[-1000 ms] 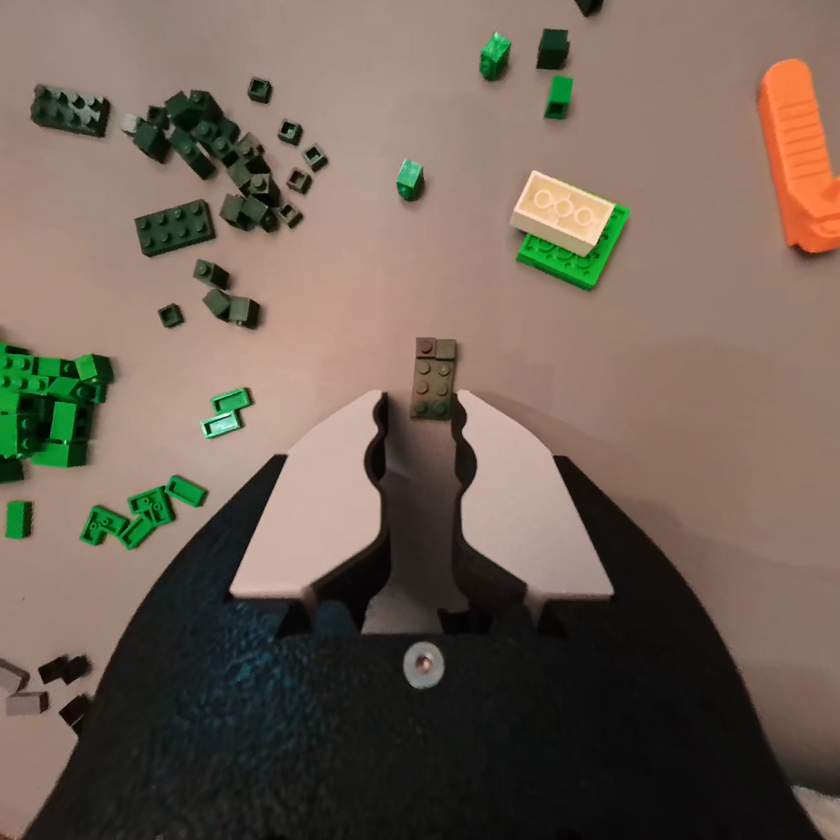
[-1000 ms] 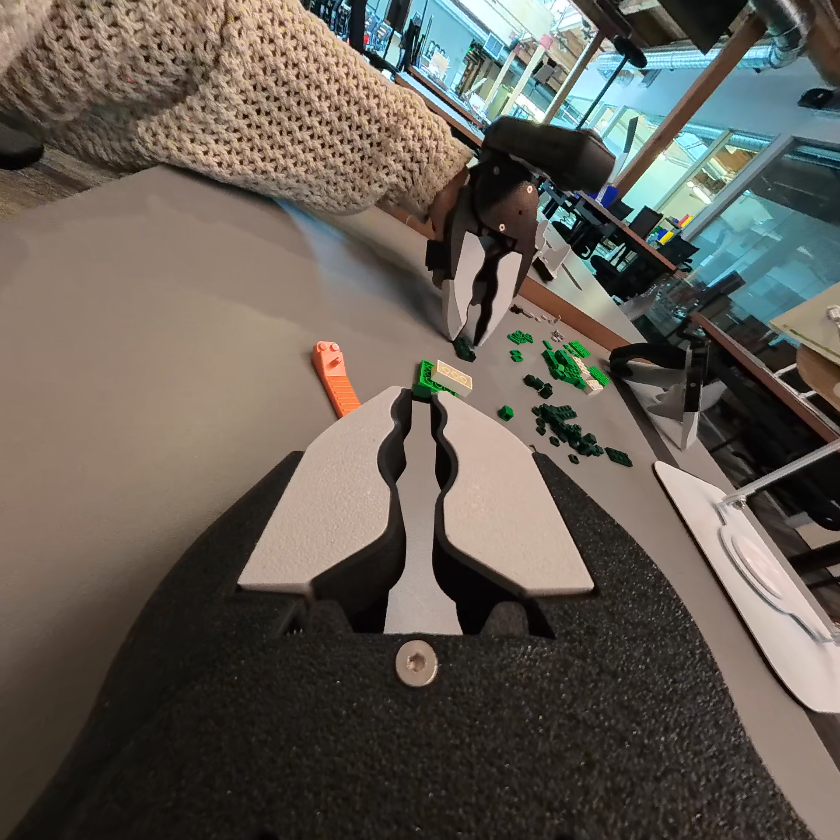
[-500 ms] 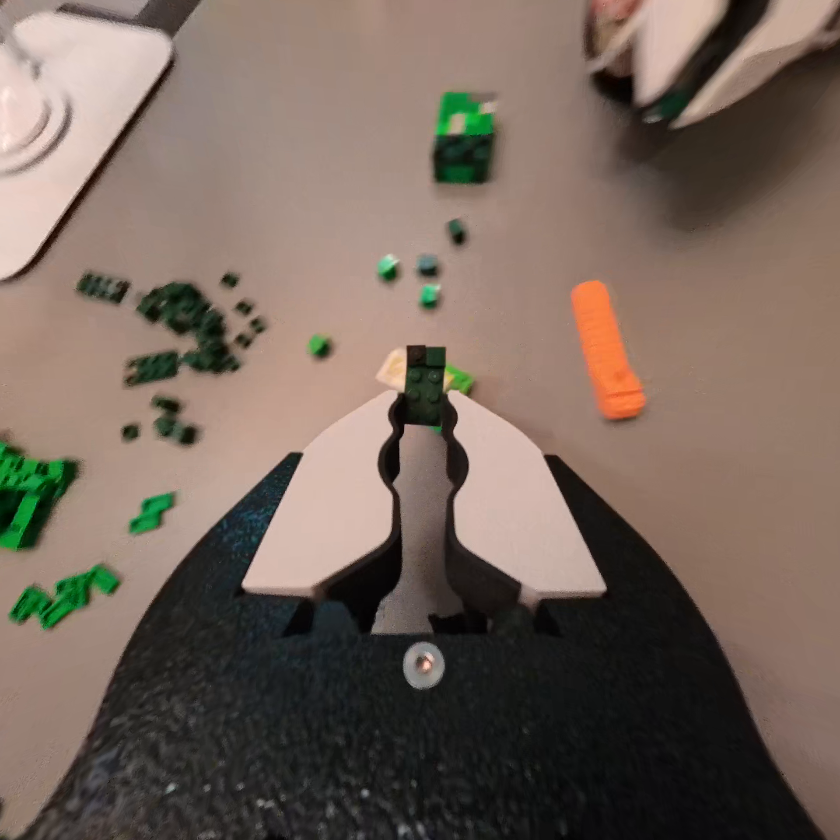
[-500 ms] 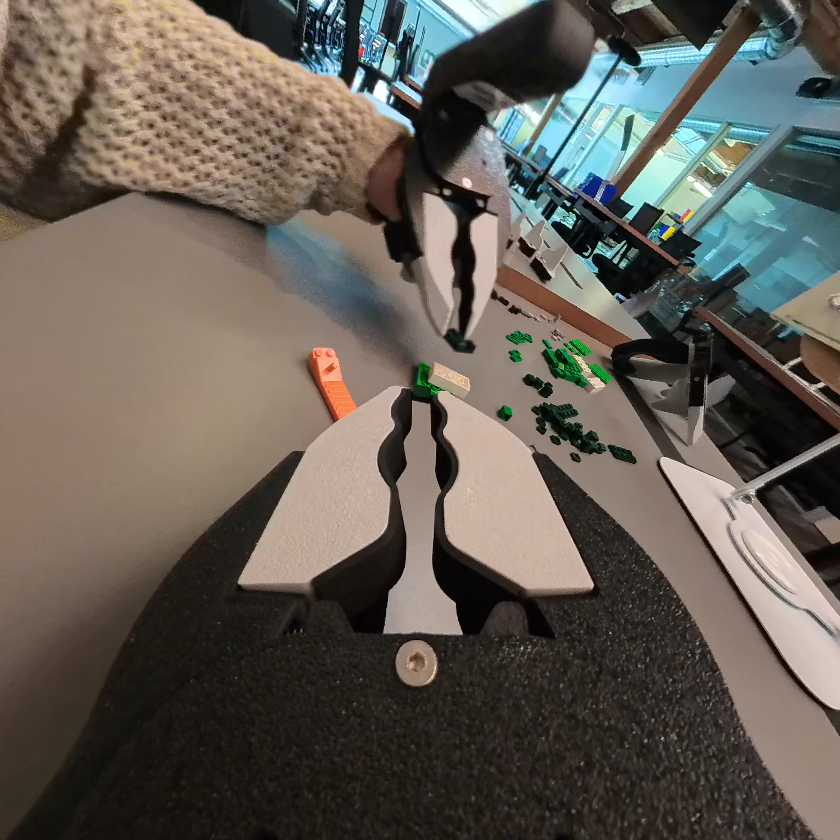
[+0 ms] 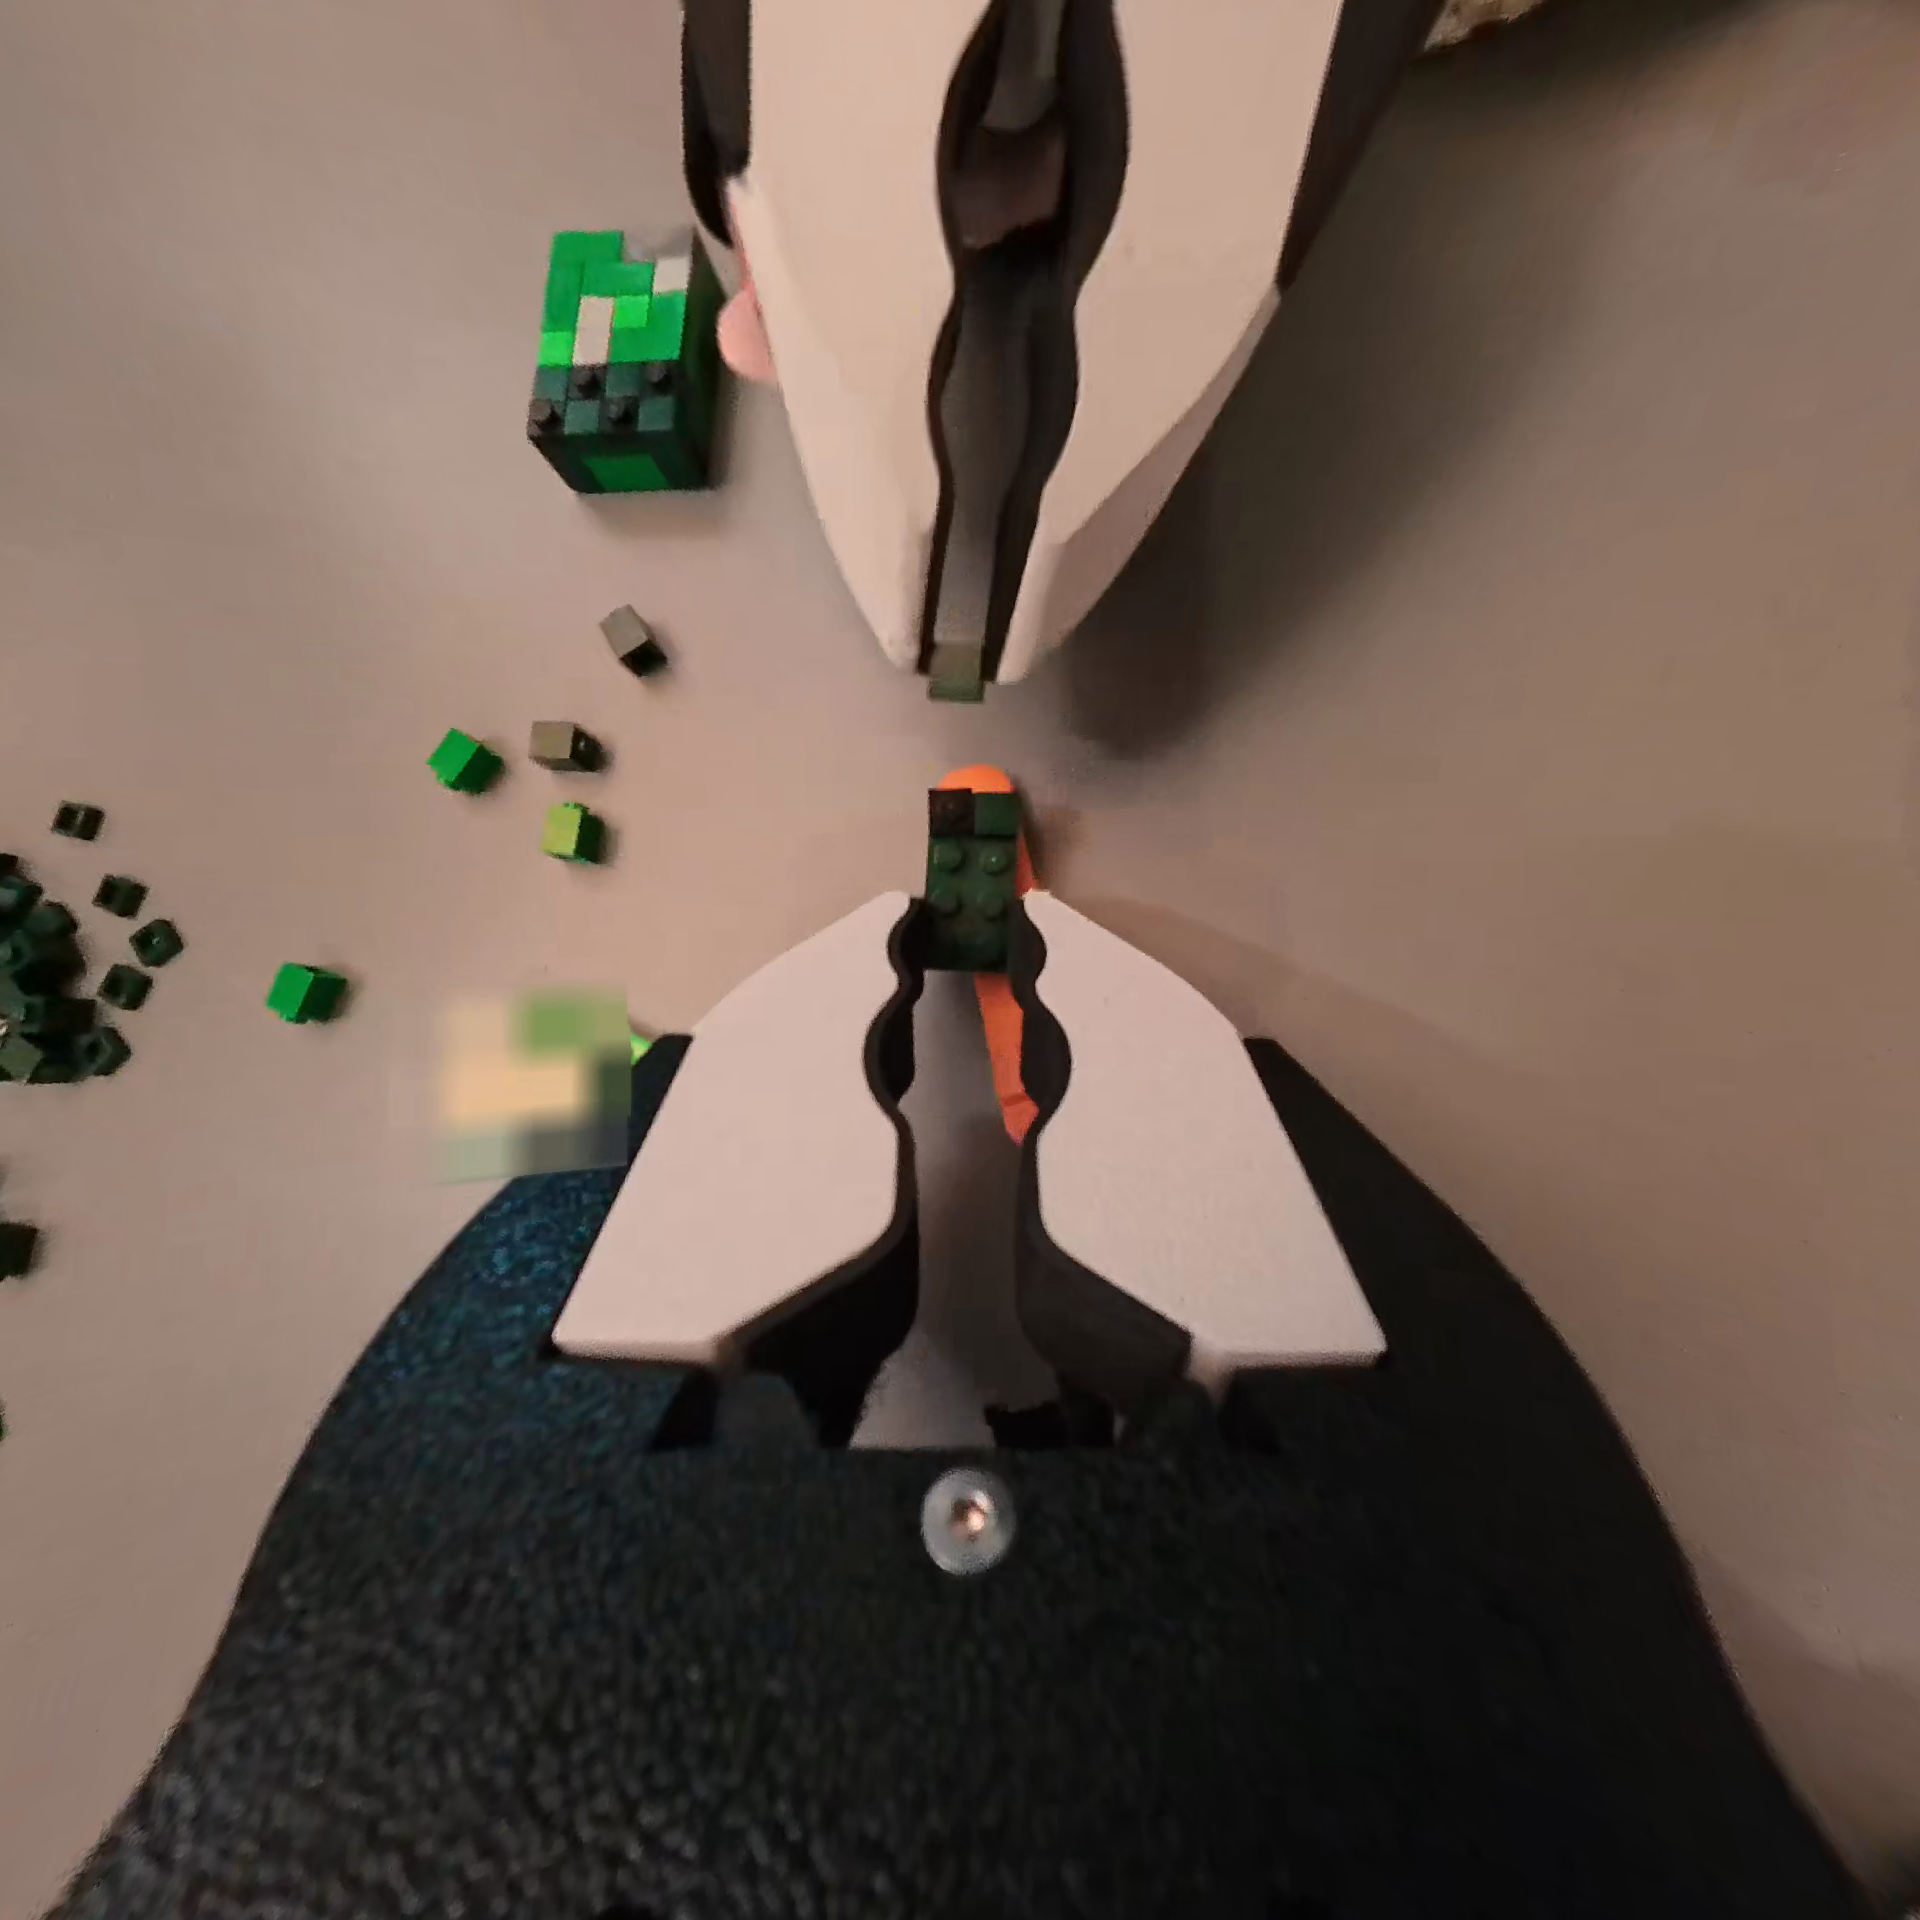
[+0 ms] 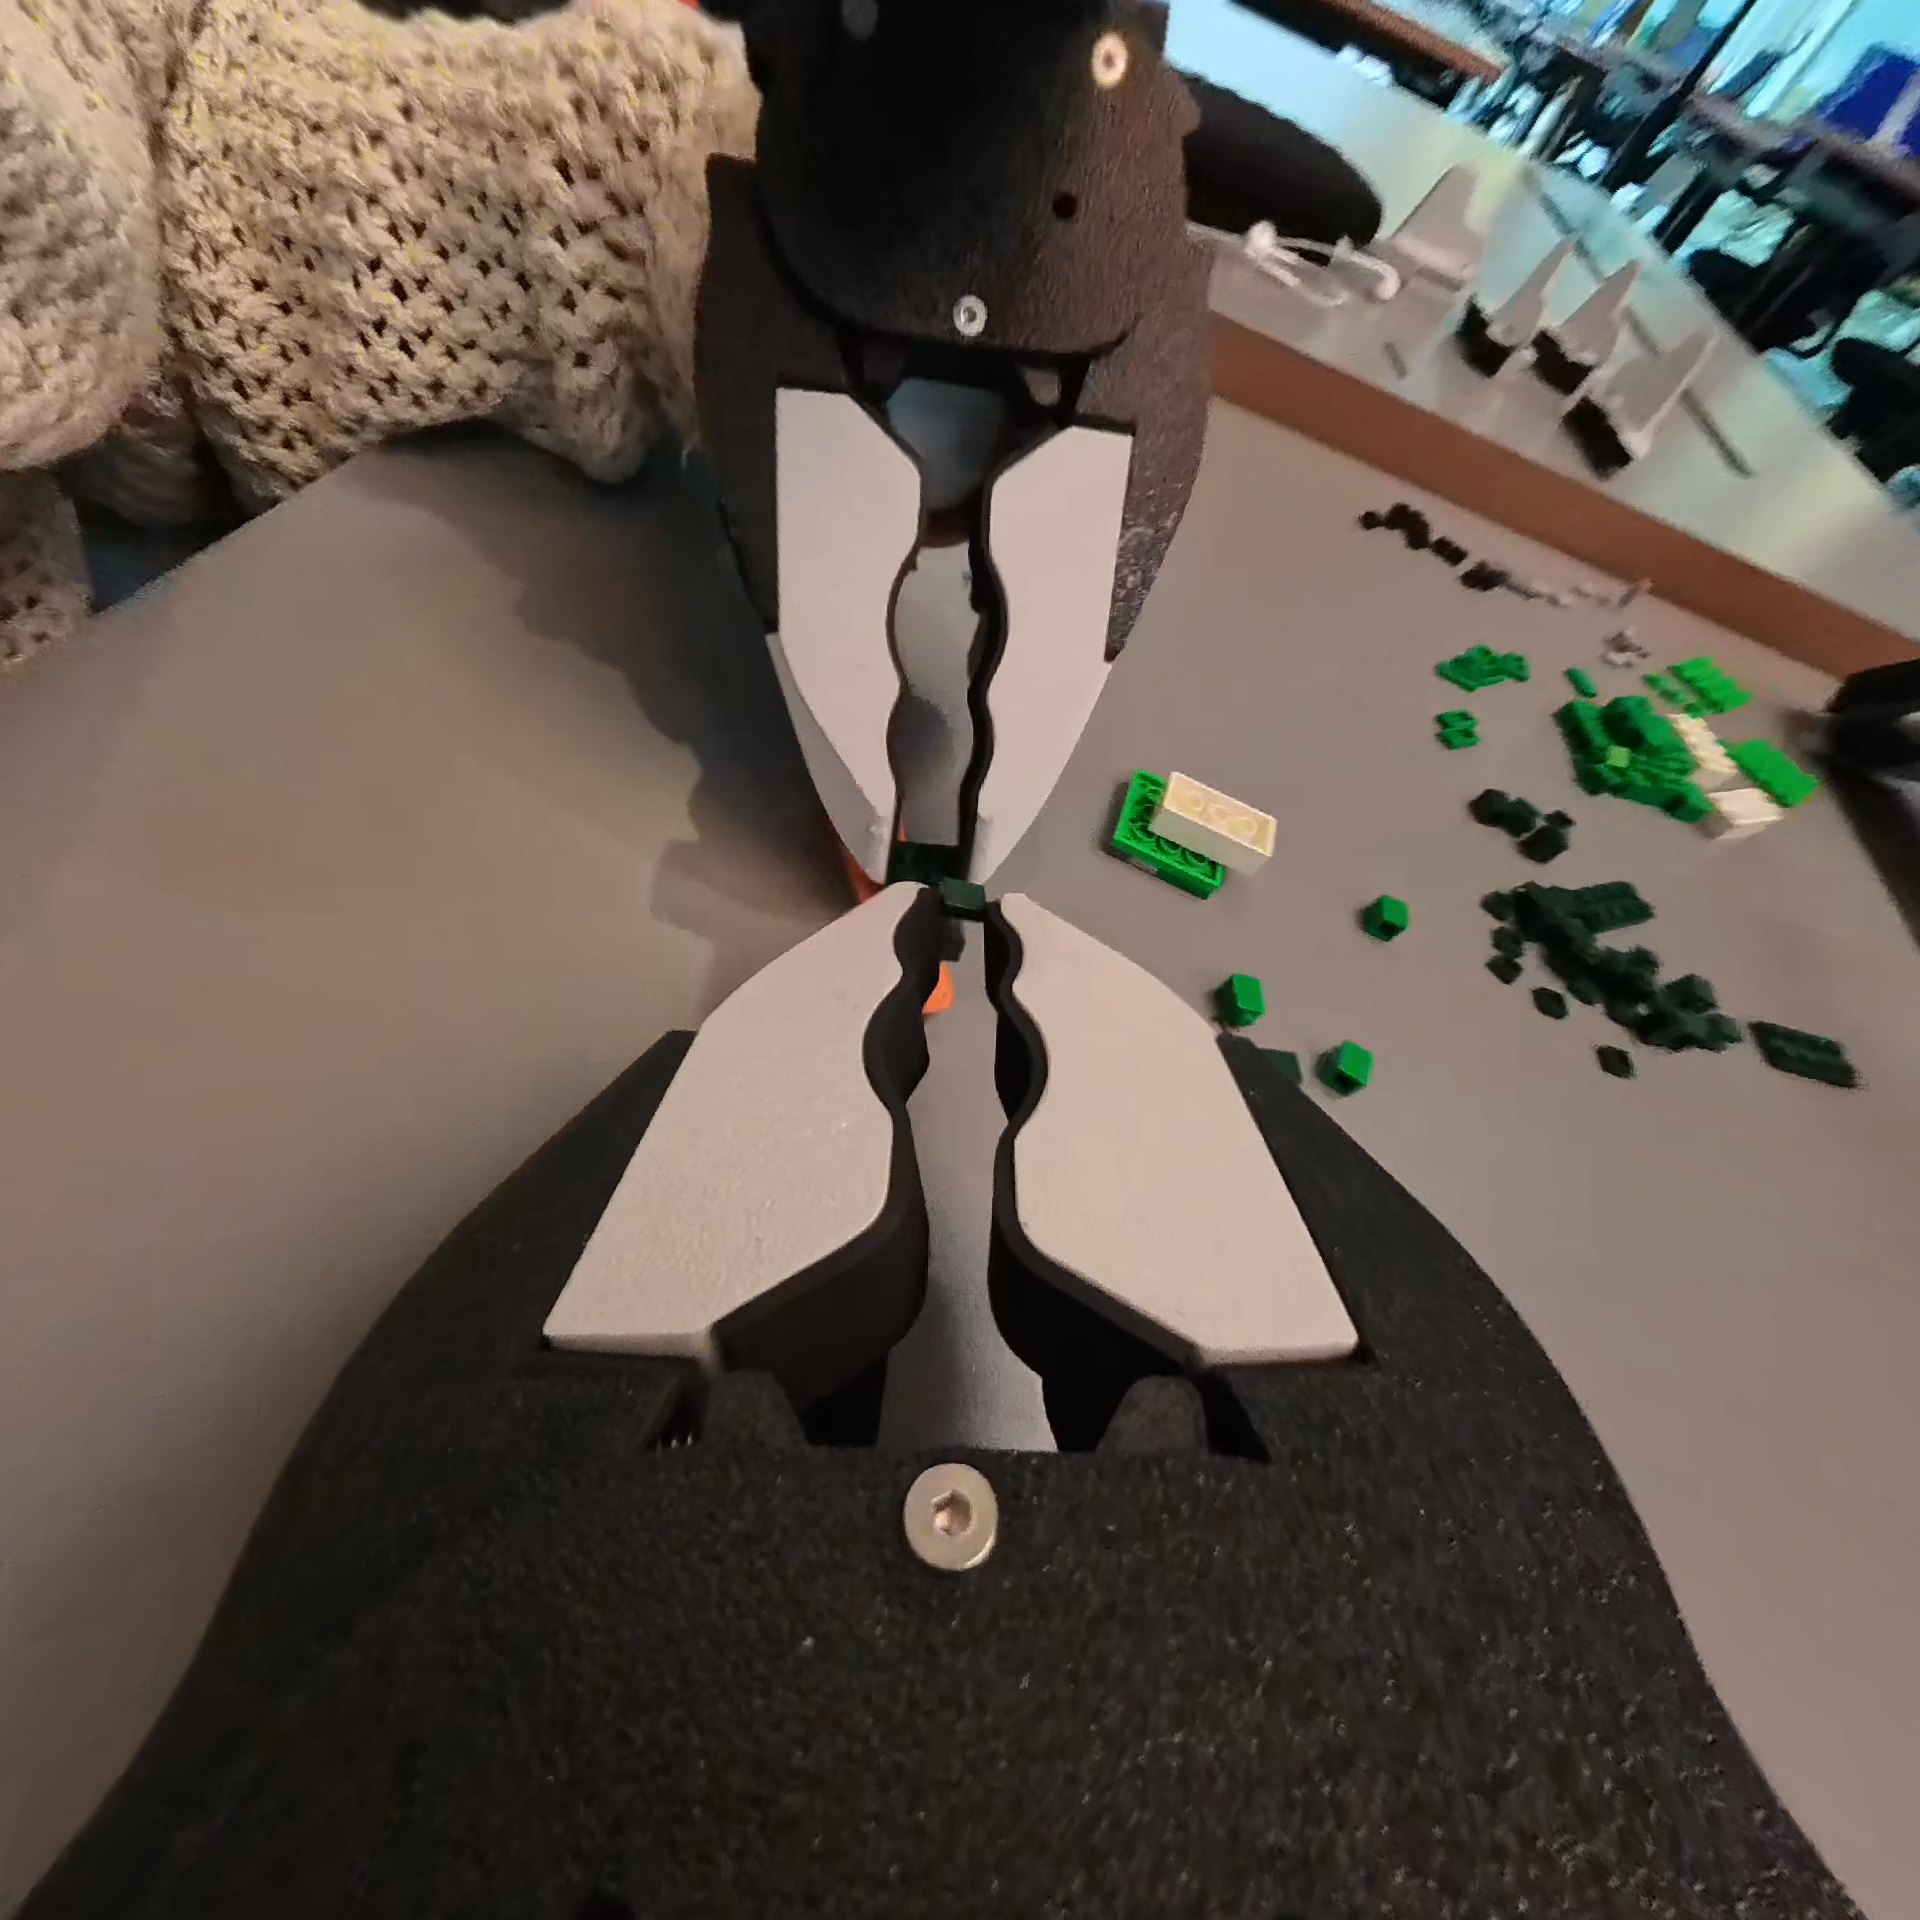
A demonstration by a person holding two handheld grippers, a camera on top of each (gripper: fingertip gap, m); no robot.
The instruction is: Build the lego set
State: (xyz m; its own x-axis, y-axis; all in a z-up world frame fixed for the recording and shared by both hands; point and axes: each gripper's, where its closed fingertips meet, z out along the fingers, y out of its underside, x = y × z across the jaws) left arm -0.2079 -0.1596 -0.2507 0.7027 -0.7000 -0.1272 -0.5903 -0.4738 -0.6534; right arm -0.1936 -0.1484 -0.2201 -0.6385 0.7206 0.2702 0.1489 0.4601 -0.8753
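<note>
My left gripper [image 5: 968, 920] is shut on a dark green plate [image 5: 971, 899] that has two small dark bricks on its far end. It is held above the table. My right gripper [image 6: 958, 906] is shut on a small dark green brick [image 6: 961, 896]. The two grippers face each other tip to tip, a small gap apart. In the left wrist view the right gripper [image 5: 961, 665] comes in from the top with its brick [image 5: 958, 681]. In the right wrist view the left gripper [image 6: 930, 847] comes down from above with the plate [image 6: 920, 860].
An orange brick separator [image 5: 1003, 1029] lies on the table under the tips. A built green cube [image 5: 623, 364] stands at the left. A bright green plate with a white brick on it [image 6: 1195, 836] and loose green bricks [image 6: 1590, 945] lie to the right. A knitted sleeve [image 6: 364, 239] is behind. My hands' fingertips stand some 4 centimetres from each other. The built green cube [image 5: 623, 364] is about 11 centimetres from my right fingertips.
My left gripper lifted the plate off the table and swung toward the right gripper. The right gripper moved in, and the two now meet tip to tip over the orange separator.
</note>
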